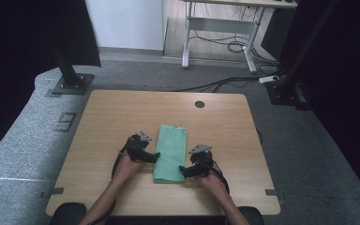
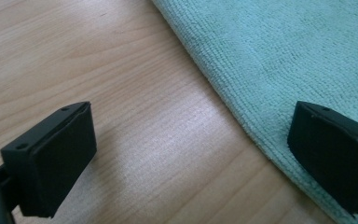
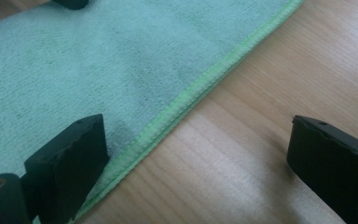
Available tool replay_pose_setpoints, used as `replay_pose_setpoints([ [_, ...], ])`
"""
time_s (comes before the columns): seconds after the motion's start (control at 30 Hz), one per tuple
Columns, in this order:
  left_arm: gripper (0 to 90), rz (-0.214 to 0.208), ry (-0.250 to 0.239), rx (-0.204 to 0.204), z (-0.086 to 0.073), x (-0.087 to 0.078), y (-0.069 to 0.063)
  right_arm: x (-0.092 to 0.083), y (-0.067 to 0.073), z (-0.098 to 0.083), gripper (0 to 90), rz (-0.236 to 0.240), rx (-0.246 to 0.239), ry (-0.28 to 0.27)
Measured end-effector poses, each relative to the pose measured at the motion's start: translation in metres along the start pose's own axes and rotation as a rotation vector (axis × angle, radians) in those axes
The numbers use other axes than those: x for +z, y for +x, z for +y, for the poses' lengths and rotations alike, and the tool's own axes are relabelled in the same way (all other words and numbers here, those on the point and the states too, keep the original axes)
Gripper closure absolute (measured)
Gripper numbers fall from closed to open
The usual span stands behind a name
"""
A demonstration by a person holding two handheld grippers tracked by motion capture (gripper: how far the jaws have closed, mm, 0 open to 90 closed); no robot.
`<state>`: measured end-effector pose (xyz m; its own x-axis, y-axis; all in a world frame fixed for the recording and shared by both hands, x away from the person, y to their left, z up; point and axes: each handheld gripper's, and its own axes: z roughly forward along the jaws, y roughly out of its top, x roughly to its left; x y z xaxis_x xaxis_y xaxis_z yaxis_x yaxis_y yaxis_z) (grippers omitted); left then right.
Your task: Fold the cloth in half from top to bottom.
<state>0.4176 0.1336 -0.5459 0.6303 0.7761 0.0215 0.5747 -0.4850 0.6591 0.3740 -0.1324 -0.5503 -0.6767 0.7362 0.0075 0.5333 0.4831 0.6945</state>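
A folded green towel (image 1: 170,152) lies lengthwise in the middle of the wooden table (image 1: 112,117). My left gripper (image 1: 155,158) is open at the towel's left edge. In the left gripper view one jaw hovers over bare wood and the other over the towel (image 2: 284,56), straddling its folded edge. My right gripper (image 1: 182,170) is open at the towel's right edge near the front corner. In the right gripper view its jaws straddle the bright stitched hem of the towel (image 3: 98,70), one over cloth, one over wood. Nothing is gripped.
A round cable hole (image 1: 199,104) sits near the table's far edge. Black frame posts (image 1: 68,70) stand on the grey carpet behind the table's corners. A desk frame with cables (image 1: 220,33) stands farther back.
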Motion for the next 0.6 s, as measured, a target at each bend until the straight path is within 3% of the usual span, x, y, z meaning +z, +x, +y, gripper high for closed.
replay_pose_setpoints([
  [0.27, 1.6, -0.034, 0.017, 0.019, -0.012, -0.012, -0.011, -0.011, 0.015, -0.011, 5.4, 0.026, -0.017, 0.012],
  [0.37, 1.6, -0.052, 0.009, 0.004, -0.021, -0.017, -0.016, -0.015, 0.02, -0.015, 5.5, 0.034, -0.025, 0.012],
  [0.6, 1.7, -0.045, -0.007, -0.001, -0.03, -0.023, -0.021, -0.02, 0.021, -0.01, 7.3, 0.051, -0.054, 0.03],
])
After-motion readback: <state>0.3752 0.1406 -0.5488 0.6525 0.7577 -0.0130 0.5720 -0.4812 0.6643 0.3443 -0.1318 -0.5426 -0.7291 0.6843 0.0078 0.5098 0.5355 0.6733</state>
